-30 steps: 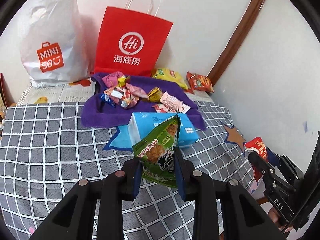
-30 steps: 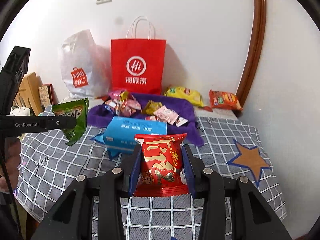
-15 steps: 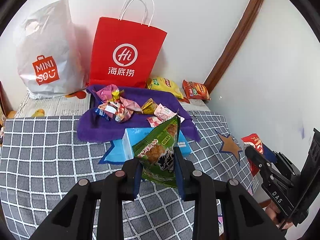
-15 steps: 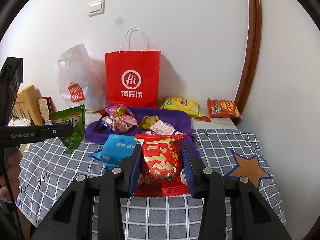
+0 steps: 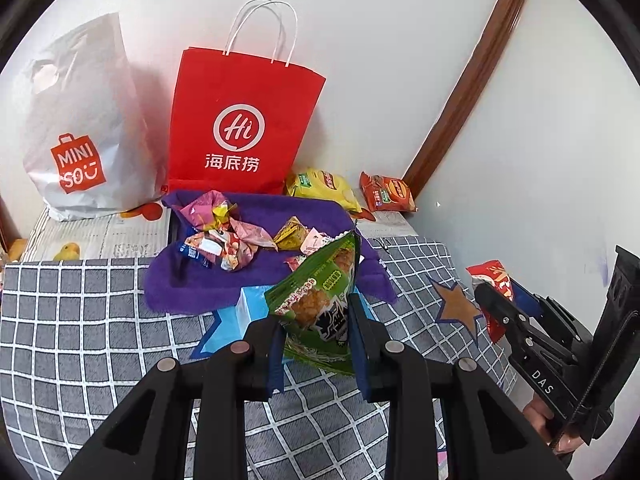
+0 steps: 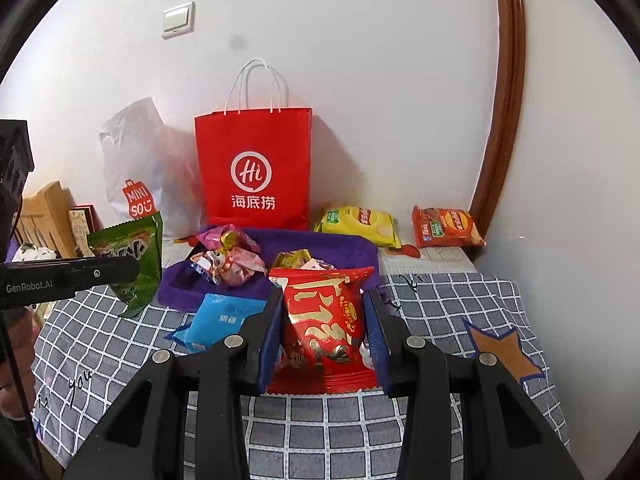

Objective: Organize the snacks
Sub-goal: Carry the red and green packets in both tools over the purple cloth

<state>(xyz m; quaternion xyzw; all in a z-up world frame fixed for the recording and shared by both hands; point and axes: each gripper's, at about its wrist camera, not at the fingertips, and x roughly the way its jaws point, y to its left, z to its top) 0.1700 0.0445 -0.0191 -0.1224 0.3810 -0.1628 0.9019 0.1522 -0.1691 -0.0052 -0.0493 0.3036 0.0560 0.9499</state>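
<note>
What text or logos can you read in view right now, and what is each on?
"Hi" with "海底捞": red paper bag.
"MINI SO": white plastic bag.
"GenRobot.AI": left gripper, seen in the right wrist view.
"DAS": right gripper, seen in the left wrist view.
Print on the green snack packet, red snack packet, blue pack, yellow and orange chip bags: unreadable.

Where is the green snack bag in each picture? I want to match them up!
Left wrist view: the green snack bag is in the lower middle, pinched in the left gripper.
Right wrist view: the same bag is at the left edge, held above the checked cloth.
Shared landmark: the red paper bag standing against the wall.
</note>
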